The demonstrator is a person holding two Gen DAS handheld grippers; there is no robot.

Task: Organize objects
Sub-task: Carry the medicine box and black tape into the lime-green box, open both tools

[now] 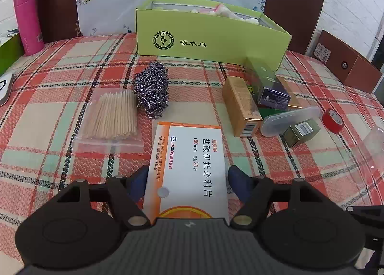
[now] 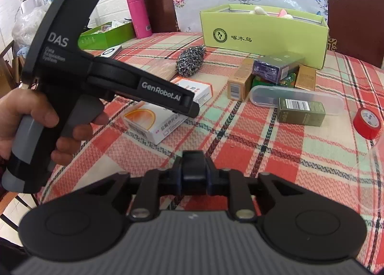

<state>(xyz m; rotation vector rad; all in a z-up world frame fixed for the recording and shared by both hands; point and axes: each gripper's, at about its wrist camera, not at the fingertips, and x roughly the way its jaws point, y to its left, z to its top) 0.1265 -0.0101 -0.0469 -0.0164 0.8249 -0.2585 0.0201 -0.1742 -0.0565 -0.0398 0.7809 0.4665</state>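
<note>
A white and orange medicine box [image 1: 189,169] lies on the plaid tablecloth between the wide-open jaws of my left gripper [image 1: 187,179]; the fingers [image 1: 140,179] flank it, not pressing. It also shows in the right wrist view [image 2: 153,122], under the left gripper's body [image 2: 144,92]. My right gripper [image 2: 194,174] is shut and empty above the cloth. A green open box [image 1: 211,34] stands at the back.
A bag of wooden sticks [image 1: 112,116], a steel scourer [image 1: 151,87], several small cartons [image 1: 242,106], a clear case [image 1: 290,119] and red tape [image 1: 332,120] lie around. A pink bottle [image 1: 27,20] stands far left. A second medicine box [image 2: 199,90] lies behind.
</note>
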